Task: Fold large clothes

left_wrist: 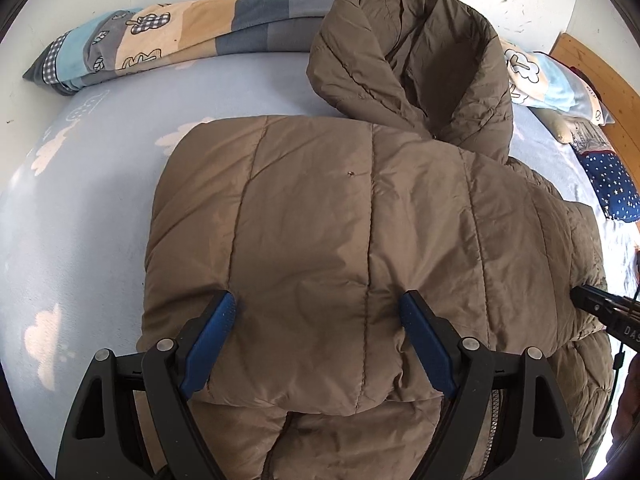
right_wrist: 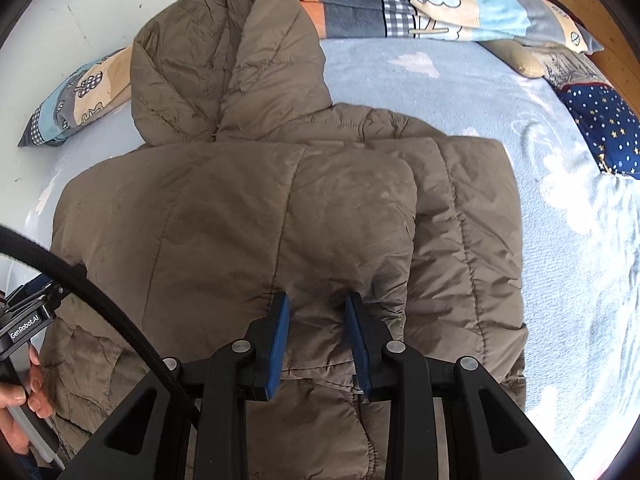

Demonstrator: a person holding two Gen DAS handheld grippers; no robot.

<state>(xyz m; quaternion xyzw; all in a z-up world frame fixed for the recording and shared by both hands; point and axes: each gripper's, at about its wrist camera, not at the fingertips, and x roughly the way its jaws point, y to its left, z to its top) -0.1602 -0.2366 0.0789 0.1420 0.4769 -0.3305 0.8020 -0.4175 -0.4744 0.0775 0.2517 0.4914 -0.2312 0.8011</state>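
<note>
A large olive-brown puffer jacket [left_wrist: 340, 216] lies on the bed, sleeves folded across its body, hood [left_wrist: 412, 52] spread toward the wall. My left gripper [left_wrist: 316, 312] is open, jaws wide apart, just above the folded panel near the jacket's lower part. In the right wrist view the jacket [right_wrist: 248, 208] fills the middle and its hood [right_wrist: 228, 60] lies at the top left. My right gripper [right_wrist: 316, 312] has its jaws partly closed with a bunch of jacket fabric between them; I cannot tell whether they pinch it. The right gripper's tip [left_wrist: 600, 312] shows at the left view's right edge.
The bed has a light blue cloud-print sheet [left_wrist: 80, 208]. A patchwork pillow [left_wrist: 160, 36] lies along the wall. A navy star cushion [right_wrist: 604, 128] and a wooden headboard [right_wrist: 576, 4] are at the right. A black cable [right_wrist: 100, 304] and a hand [right_wrist: 24, 392] are at the lower left.
</note>
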